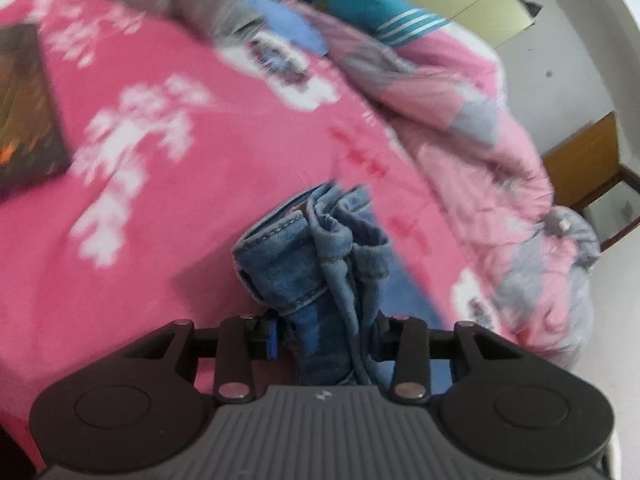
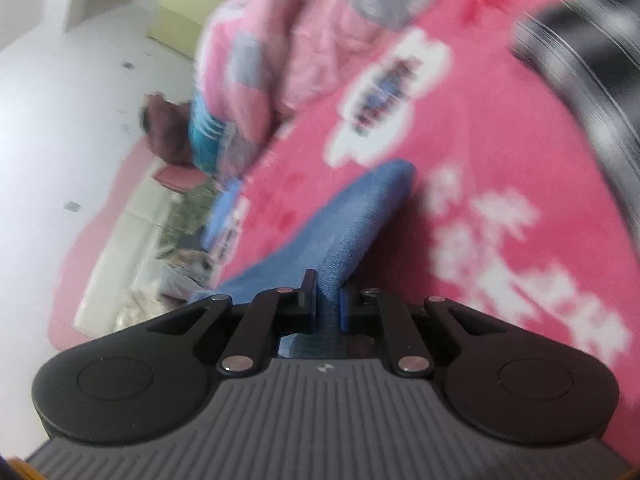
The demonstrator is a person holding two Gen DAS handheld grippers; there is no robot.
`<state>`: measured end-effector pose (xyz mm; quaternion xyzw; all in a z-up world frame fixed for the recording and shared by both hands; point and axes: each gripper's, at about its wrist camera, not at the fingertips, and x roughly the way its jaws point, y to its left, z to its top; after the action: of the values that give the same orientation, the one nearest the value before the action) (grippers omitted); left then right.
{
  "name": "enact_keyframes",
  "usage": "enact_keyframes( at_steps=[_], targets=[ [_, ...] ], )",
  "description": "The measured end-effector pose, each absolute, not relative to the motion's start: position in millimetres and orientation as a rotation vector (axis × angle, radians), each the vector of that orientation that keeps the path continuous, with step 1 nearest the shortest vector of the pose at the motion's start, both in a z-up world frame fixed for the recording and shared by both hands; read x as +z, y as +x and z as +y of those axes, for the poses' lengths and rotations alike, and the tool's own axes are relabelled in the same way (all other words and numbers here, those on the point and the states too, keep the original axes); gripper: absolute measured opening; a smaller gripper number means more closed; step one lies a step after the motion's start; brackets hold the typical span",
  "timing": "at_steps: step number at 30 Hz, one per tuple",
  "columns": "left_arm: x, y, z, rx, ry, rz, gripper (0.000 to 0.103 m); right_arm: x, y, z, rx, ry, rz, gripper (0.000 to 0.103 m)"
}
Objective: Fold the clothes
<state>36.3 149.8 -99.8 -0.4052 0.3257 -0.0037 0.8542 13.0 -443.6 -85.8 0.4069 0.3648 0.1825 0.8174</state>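
Jeans [image 1: 312,264] bunched above pink bedspread [image 1: 168,208], thick wad clamped in left gripper [image 1: 324,340], thin fold [image 2: 340,232] pinched in right gripper [image 2: 326,304] with jaws nearly together, pink quilt [image 1: 460,128] heaped beyond, both views motion-blurred
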Motion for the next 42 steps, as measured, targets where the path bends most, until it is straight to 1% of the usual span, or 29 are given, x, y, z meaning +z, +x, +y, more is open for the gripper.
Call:
enact_keyframes(
  at_steps=[1,3,5,7,8,9,14,17,19,24,25,26,32,35,37,39,40,42],
  targets=[
    [-105.3,34.0,154.7,-0.035,-0.873,0.676,0.044,-95.9,9.6,-444.0,0.364,0.868,0.803,0.019],
    [-103.9,30.2,160.0,-0.060,-0.870,0.670,0.048,-108.5,0.0,-446.4,0.324,0.873,0.819,0.023],
    [-97.4,24.3,162.1,-0.042,-0.835,0.656,0.054,-100.4,-16.0,-450.2,0.286,0.850,0.759,0.032],
    [-88.8,15.9,162.0,-0.023,-0.787,0.635,0.060,-82.9,-32.4,-449.0,0.214,0.745,0.691,0.038],
    [-83.3,10.3,160.9,-0.017,-0.754,0.616,0.065,-74.2,-39.9,-446.7,0.185,0.692,0.660,0.039],
    [-76.4,2.9,158.7,0.003,-0.712,0.586,0.067,-65.8,-46.2,-442.8,0.179,0.651,0.625,0.039],
    [-42.0,-29.4,139.4,0.160,-0.454,0.397,0.067,-38.2,-60.5,-404.3,0.267,0.495,0.454,0.039],
    [-33.6,-25.8,112.6,0.059,-0.314,0.379,0.066,-40.3,-54.0,-366.0,0.295,0.406,0.403,0.038],
    [-28.9,-22.3,94.1,-0.019,-0.223,0.371,0.066,-51.2,-49.6,-341.9,0.312,0.357,0.386,0.037],
    [-51.3,13.5,66.0,-0.122,-0.247,0.527,0.055,-97.5,-39.4,-293.2,0.296,0.225,0.403,0.038],
    [-55.0,18.8,64.7,-0.105,-0.241,0.545,0.052,-107.6,-40.3,-286.7,0.295,0.208,0.402,0.038],
    [-57.1,20.9,63.2,-0.089,-0.225,0.550,0.047,-110.4,-41.7,-282.5,0.295,0.182,0.394,0.038],
    [-58.2,27.5,53.6,-0.047,-0.162,0.581,0.047,-60.4,-19.7,-314.3,0.283,0.153,0.334,0.037],
    [-58.4,32.8,50.7,-0.028,-0.154,0.592,0.047,-43.4,25.7,-344.1,0.267,0.168,0.401,0.038],
    [-59.8,34.8,51.0,-0.025,-0.158,0.591,0.047,-51.3,62.5,-358.4,0.268,0.181,0.505,0.037],
    [-61.3,36.2,51.1,-0.024,-0.159,0.588,0.047,-75.4,94.8,-368.2,0.249,0.187,0.632,0.031],
    [-62.2,36.1,51.1,-0.023,-0.155,0.584,0.047,-86.8,103.5,-372.1,0.264,0.190,0.653,0.029],
    [-63.3,35.9,49.9,-0.028,-0.137,0.575,0.048,-82.1,105.0,-380.0,0.272,0.242,0.661,0.028]
  ],
)
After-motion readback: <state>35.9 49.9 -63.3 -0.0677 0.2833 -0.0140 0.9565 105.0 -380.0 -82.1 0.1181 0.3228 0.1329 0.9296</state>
